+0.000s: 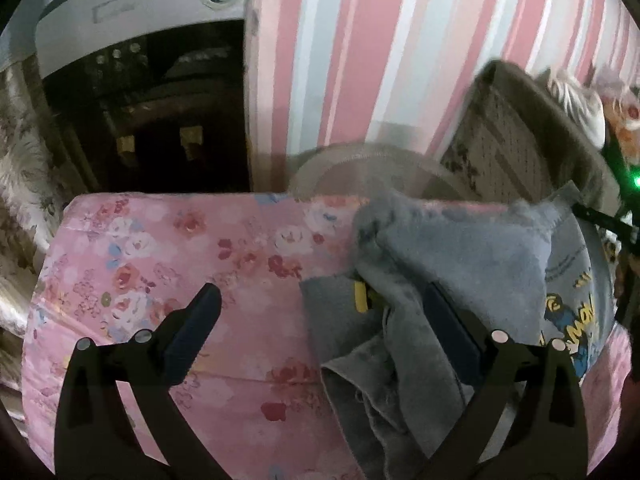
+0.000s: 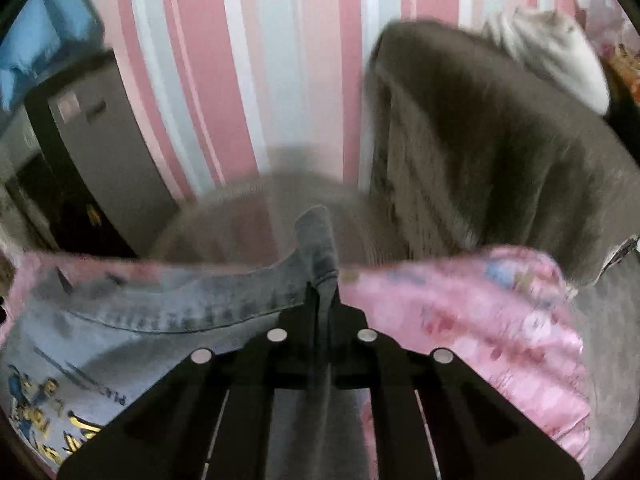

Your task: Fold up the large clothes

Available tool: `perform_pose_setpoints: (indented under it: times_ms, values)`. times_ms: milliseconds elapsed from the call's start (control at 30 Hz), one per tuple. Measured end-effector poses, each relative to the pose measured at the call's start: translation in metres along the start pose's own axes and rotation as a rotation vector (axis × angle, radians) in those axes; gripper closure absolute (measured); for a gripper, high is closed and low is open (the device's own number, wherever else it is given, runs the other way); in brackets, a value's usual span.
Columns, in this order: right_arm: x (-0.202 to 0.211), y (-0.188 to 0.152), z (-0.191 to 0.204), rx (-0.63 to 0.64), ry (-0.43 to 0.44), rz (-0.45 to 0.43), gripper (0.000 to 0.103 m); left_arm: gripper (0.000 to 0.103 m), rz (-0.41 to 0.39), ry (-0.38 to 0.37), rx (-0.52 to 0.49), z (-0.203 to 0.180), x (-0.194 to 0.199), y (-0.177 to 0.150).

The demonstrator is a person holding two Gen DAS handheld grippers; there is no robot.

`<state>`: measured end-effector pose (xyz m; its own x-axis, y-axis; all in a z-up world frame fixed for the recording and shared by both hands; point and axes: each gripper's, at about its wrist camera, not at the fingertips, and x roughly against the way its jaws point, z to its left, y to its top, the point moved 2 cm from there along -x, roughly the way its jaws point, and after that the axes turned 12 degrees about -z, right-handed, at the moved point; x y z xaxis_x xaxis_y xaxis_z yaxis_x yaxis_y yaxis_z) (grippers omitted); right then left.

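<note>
A grey sweatshirt (image 1: 460,264) with a blue and yellow cartoon print lies crumpled on a pink floral quilt (image 1: 160,264), toward the right side of the left wrist view. The left gripper (image 1: 320,320) hangs above the quilt with its jaws spread wide; one finger is over bare quilt, the other is against a fold of the sweatshirt, and nothing is gripped between them. In the right wrist view, the right gripper (image 2: 323,300) is closed tight on a ribbed edge of the same sweatshirt, and a strip of that grey cloth stands up from between the fingertips. The printed front spreads to the left of that gripper, the quilt to its right. Behind the quilt is a wall with pink, white and grey stripes (image 1: 400,40), and a brown upholstered chair (image 2: 500,152) stands close by.
</note>
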<state>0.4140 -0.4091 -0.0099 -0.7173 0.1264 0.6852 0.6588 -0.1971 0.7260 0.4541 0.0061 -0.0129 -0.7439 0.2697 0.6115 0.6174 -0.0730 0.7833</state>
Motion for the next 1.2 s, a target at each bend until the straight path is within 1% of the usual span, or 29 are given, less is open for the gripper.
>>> perform_pose_setpoints:
  times_ms: [33,67,100,133,167,233,267,300,333,433,500,567,633,700,733,767,800,833,867,900,933,1000,1033,1067,1100,1133,1167,1200]
  values:
    - [-0.001,-0.004,0.000,0.003,0.007,0.013,0.088,0.003,0.015,-0.001,-0.015,-0.003,-0.004,-0.002]
    - [0.002,-0.004,-0.001,0.015,0.020,0.001,0.080,0.003,0.038,-0.005,-0.031,-0.007,-0.010,-0.005]
    - [0.007,-0.004,-0.003,0.019,0.019,-0.015,0.068,0.003,0.060,-0.006,-0.041,-0.010,-0.016,-0.007]
    - [0.014,-0.003,-0.006,0.013,0.015,-0.034,0.059,0.003,0.072,-0.006,-0.043,-0.013,-0.020,-0.009]
    - [0.026,-0.002,-0.012,-0.001,0.030,-0.061,0.058,0.004,0.083,-0.007,-0.047,-0.017,-0.025,-0.011]
    - [0.041,-0.001,-0.020,-0.014,0.044,-0.085,0.056,0.007,0.086,-0.010,-0.065,-0.022,-0.028,-0.013]
    - [0.047,-0.004,-0.027,-0.018,0.041,-0.086,0.056,0.012,0.090,-0.020,-0.066,-0.024,-0.028,-0.015]
    - [0.052,-0.009,-0.034,-0.025,0.046,-0.078,0.055,0.015,0.095,-0.028,-0.061,-0.025,-0.027,-0.016]
    - [0.053,-0.012,-0.038,-0.033,0.057,-0.071,0.055,0.015,0.096,-0.030,-0.054,-0.023,-0.025,-0.016]
    - [0.056,-0.031,-0.050,-0.051,0.123,-0.042,0.055,0.014,0.067,-0.048,-0.015,-0.011,-0.007,-0.018]
    - [0.052,-0.044,-0.054,-0.042,0.131,-0.018,0.055,0.014,0.064,-0.049,-0.020,-0.007,0.000,-0.021]
    - [0.044,-0.054,-0.051,-0.034,0.128,0.004,0.055,0.015,0.087,-0.046,-0.061,-0.011,-0.002,-0.026]
    - [0.043,-0.056,-0.044,-0.029,0.147,-0.013,0.056,0.016,0.100,-0.028,-0.124,-0.020,-0.004,-0.032]
    - [0.045,-0.054,-0.033,0.002,0.158,-0.049,0.056,0.015,0.093,-0.038,-0.177,-0.035,-0.003,-0.036]
    - [0.046,-0.053,-0.028,0.017,0.153,-0.062,0.058,0.016,0.090,-0.041,-0.196,-0.043,-0.004,-0.037]
    - [0.043,-0.053,-0.020,0.041,0.157,-0.053,0.075,0.017,0.087,-0.041,-0.218,-0.050,-0.006,-0.038]
    - [0.040,-0.054,-0.015,0.063,0.151,-0.036,0.086,0.029,0.080,-0.034,-0.244,-0.057,-0.008,-0.039]
    - [0.039,-0.056,-0.005,0.129,0.096,-0.044,0.097,0.060,0.079,-0.043,-0.267,-0.065,-0.012,-0.040]
    - [0.041,-0.057,0.002,0.174,0.070,-0.061,0.099,0.075,0.088,-0.060,-0.255,-0.067,-0.014,-0.040]
    - [0.045,-0.057,0.006,0.198,0.053,-0.079,0.100,0.086,0.080,-0.042,-0.241,-0.065,-0.013,-0.037]
    - [0.052,-0.057,0.010,0.222,0.037,-0.114,0.101,0.093,0.063,-0.041,-0.225,-0.063,-0.010,-0.036]
    - [0.077,-0.051,0.010,0.226,0.002,-0.233,0.102,0.095,-0.006,-0.058,-0.185,-0.057,0.008,-0.029]
    - [0.087,-0.048,0.007,0.216,-0.013,-0.277,0.102,0.095,-0.051,-0.074,-0.162,-0.054,0.022,-0.024]
    - [0.102,-0.044,0.002,0.186,-0.010,-0.334,0.102,0.095,-0.083,-0.085,-0.147,-0.053,0.033,-0.021]
    - [0.111,-0.042,-0.003,0.162,-0.003,-0.361,0.102,0.096,-0.119,-0.100,-0.133,-0.052,0.046,-0.018]
    - [0.115,-0.041,-0.006,0.153,-0.007,-0.371,0.102,0.096,-0.145,-0.107,-0.126,-0.051,0.056,-0.017]
    - [0.111,-0.041,-0.009,0.148,-0.025,-0.350,0.102,0.096,-0.156,-0.100,-0.127,-0.051,0.060,-0.017]
    - [0.102,-0.043,-0.013,0.138,-0.036,-0.321,0.102,0.096,-0.147,-0.087,-0.133,-0.047,0.059,-0.021]
